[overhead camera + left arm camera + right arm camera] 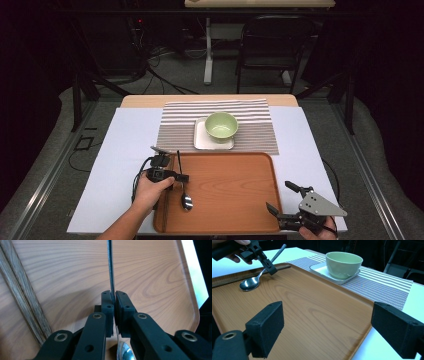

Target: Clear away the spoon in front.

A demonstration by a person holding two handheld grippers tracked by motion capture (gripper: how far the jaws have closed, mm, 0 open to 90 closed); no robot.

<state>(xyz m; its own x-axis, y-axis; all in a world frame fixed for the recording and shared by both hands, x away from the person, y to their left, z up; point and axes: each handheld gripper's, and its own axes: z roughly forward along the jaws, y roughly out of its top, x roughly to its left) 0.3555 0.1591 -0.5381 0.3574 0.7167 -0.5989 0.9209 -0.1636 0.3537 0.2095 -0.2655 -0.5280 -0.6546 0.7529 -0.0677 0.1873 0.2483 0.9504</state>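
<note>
Unlabelled spoon (185, 196) between left gripper (183, 177) fingers (107, 305)

green bowl (221, 125), striped mat (252, 117), wood-grain tray (230, 195)

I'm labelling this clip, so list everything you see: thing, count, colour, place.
spoon: one, silver bowl, dark handle, over the tray's left part, handle gripped.
tray: one, wood-brown, near edge of table.
chopsticks: a pair, dark wood, along the tray's left side.
bowl: one, pale green, on the plate.
plate: one, white, square, on the placemat.
placemat: one, striped grey-white, behind the tray.
left tool: black, shut on the spoon.
right tool: black, open, at the tray's right corner.
</note>
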